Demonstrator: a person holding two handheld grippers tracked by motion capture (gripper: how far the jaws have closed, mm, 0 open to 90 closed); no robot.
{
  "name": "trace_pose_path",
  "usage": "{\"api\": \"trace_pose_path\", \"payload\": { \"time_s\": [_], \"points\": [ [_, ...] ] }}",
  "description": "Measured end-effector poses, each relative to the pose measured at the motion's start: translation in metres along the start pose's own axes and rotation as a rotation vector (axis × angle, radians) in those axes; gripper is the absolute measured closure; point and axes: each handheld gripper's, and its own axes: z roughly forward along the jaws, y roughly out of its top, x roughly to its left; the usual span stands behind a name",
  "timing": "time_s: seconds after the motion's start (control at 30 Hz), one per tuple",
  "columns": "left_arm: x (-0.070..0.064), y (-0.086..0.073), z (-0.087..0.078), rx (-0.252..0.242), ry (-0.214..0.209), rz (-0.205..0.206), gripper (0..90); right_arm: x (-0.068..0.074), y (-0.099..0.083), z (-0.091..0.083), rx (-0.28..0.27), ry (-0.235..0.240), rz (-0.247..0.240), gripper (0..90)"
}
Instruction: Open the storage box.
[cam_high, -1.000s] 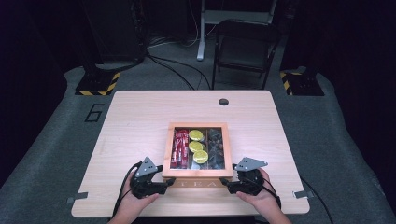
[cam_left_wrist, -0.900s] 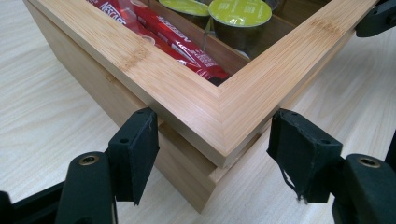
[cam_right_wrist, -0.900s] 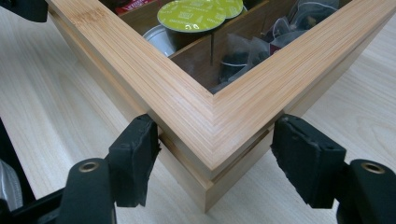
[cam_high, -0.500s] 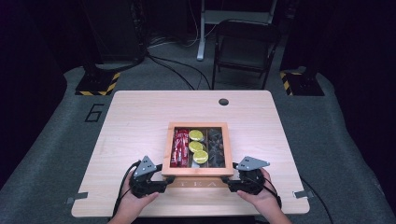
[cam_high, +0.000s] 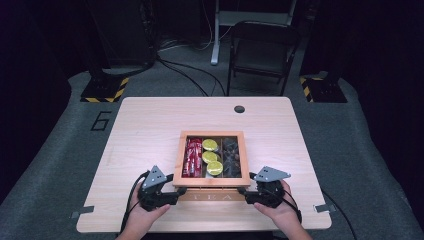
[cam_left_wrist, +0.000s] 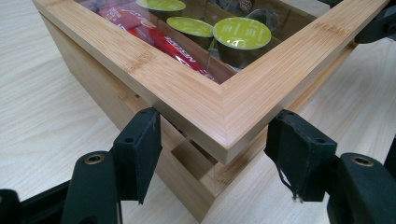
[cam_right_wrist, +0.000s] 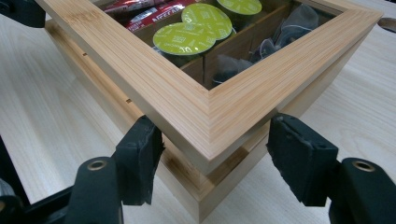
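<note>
A bamboo tea box (cam_high: 212, 133) marked TEA stands at the table's near middle. Through its glass lid (cam_left_wrist: 196, 100) I see red sachets (cam_high: 192, 157), green capsules (cam_high: 210, 156) and dark tea bags (cam_high: 231, 156). My left gripper (cam_high: 175, 190) is at the lid's near left corner, my right gripper (cam_high: 247, 191) at the near right corner. In the left gripper view the gripper (cam_left_wrist: 212, 149) has a pad on each side of the corner. The right gripper (cam_right_wrist: 210, 149) grips the lid (cam_right_wrist: 187, 102) the same way. The lid's front sits slightly raised off the base.
The box rests on a light wooden table (cam_high: 150, 130) with a cable hole (cam_high: 239, 109) near the far edge. Beyond the table stand a folding chair (cam_high: 260, 50) and two stand bases with yellow-black stripes (cam_high: 102, 90). A painted 6 (cam_high: 101, 120) marks the floor at the left.
</note>
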Motion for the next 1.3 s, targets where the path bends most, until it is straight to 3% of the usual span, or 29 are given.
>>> {"api": "trace_pose_path", "payload": {
  "time_s": [0.6,0.83,1.1,1.3],
  "points": [
    [0.001,0.010,-0.007,-0.035,0.003,-0.039,35.8,-0.002,0.009,-0.006,-0.026,-0.022,0.014,40.6],
    [-0.003,0.017,-0.014,-0.046,0.056,0.011,36.0,-0.003,0.014,-0.010,-0.039,-0.046,0.016,42.7],
    [0.000,0.025,-0.017,-0.055,0.040,-0.005,36.7,-0.003,0.021,-0.016,-0.063,-0.055,-0.018,42.2],
    [0.002,0.034,-0.021,-0.063,0.042,0.003,36.6,-0.005,0.028,-0.020,-0.090,-0.061,-0.011,42.4]
  ]
}}
